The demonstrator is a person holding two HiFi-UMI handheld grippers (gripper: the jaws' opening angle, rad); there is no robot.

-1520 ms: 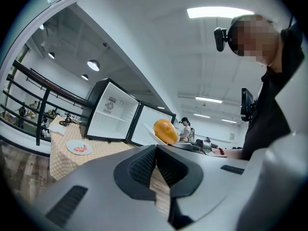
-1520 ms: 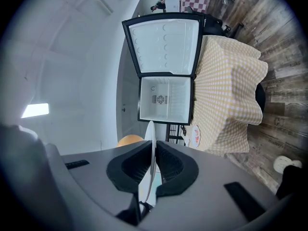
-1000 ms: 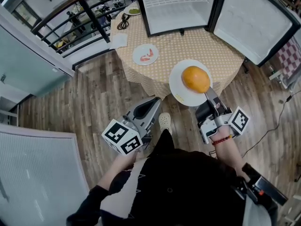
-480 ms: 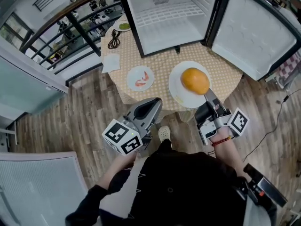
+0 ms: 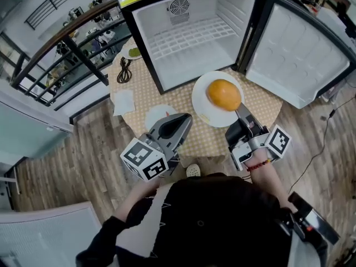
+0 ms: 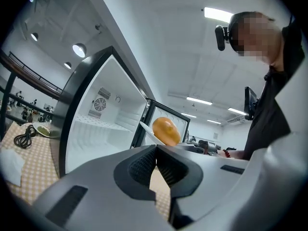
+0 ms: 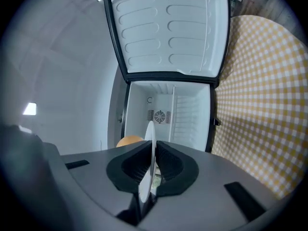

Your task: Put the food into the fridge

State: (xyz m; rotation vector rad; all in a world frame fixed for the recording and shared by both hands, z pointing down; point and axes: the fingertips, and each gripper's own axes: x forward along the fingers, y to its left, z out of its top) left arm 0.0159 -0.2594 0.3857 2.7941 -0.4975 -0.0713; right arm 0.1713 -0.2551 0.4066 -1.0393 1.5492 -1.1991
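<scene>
Clamping the rim of a white plate (image 5: 202, 102), the right tongs (image 5: 238, 112) hold it at centre frame, the orange fruit (image 5: 223, 94) resting on it, over the checkered counter (image 5: 181, 100). The left tongs (image 5: 186, 119), lower centre-left, are pressed together and empty. The open fridge (image 5: 189, 38) fills the top of the frame.

A: Concealed in the head view?
B: The left gripper (image 5: 185, 119) covers part of the small plate (image 5: 154, 115); the green contents of the far dish (image 5: 132, 53) are too small to identify.
A: Right gripper view?
B: The right gripper (image 7: 152, 144) hides most of the orange food (image 7: 129, 141); the large plate (image 7: 150, 131) shows edge-on only.
</scene>
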